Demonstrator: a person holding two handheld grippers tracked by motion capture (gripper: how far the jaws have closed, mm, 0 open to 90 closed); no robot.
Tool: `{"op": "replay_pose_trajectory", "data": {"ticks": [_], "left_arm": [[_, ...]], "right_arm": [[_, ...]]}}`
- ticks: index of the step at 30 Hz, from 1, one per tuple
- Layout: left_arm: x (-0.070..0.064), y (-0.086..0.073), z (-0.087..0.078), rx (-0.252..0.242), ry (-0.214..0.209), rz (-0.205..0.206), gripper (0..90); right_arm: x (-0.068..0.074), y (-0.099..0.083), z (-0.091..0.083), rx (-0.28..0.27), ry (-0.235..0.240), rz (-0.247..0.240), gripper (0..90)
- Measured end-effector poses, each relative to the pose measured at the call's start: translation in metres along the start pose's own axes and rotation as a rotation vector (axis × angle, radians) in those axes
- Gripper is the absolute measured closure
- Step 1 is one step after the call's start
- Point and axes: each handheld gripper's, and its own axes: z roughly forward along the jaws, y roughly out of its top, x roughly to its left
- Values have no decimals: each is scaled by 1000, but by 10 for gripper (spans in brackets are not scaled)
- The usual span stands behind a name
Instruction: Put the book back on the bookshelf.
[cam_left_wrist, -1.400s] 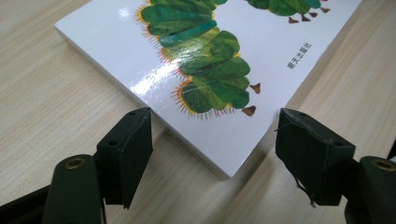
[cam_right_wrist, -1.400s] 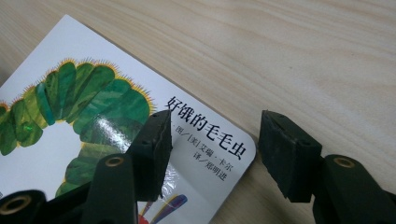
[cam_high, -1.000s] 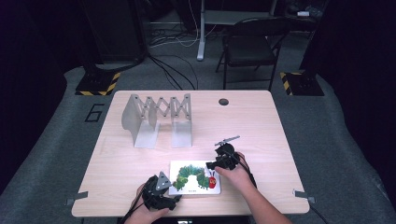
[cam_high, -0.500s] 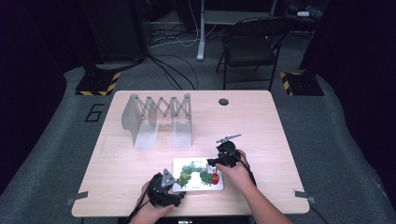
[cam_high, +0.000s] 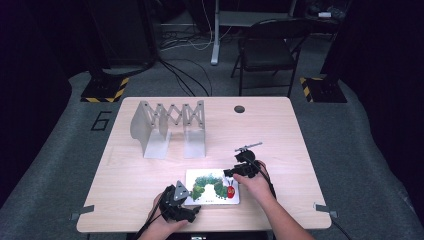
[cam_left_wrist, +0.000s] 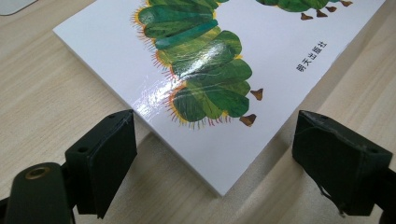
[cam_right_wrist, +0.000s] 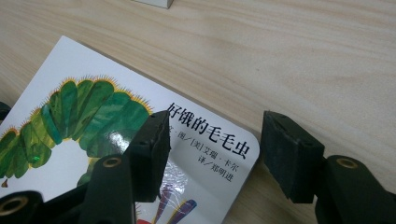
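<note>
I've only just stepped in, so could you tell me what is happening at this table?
A person is working on a picture book with a green caterpillar on its cover, lying flat near the front edge of the wooden table. The left gripper is open around one corner of the book; the right gripper is open over the opposite corner. A metal folding book rack stands farther back.

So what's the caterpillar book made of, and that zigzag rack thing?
The book looks like thick glossy card: light glares off its white cover. The rack looks like dull grey metal, thin flat plates joined by crossed strips, though painted plastic can't be ruled out.
</note>
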Motion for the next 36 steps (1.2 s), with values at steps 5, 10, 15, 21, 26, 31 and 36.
{"op": "replay_pose_trajectory", "data": {"ticks": [5, 10, 15, 21, 26, 31, 36], "left_arm": [[0, 0, 0, 8, -3, 1, 132], [0, 0, 1, 5, -7, 0, 106], [-2, 0, 2, 6, -3, -1, 82], [-2, 1, 3, 17, -9, -5, 57], [-3, 2, 6, 11, 8, -12, 30], [-3, 3, 7, 23, 16, -23, 1], [-2, 4, 8, 15, 28, -36, 0]], "right_arm": [[3, 1, -3, -9, -9, 4, 426], [4, 1, -8, -22, -2, -2, 426], [4, 1, -11, -36, 2, -15, 428], [5, 2, -15, -48, 5, -22, 431], [6, 4, -18, -59, 15, -18, 436], [9, 4, -22, -64, 21, -9, 436], [13, 6, -25, -82, 23, -14, 436]]}}
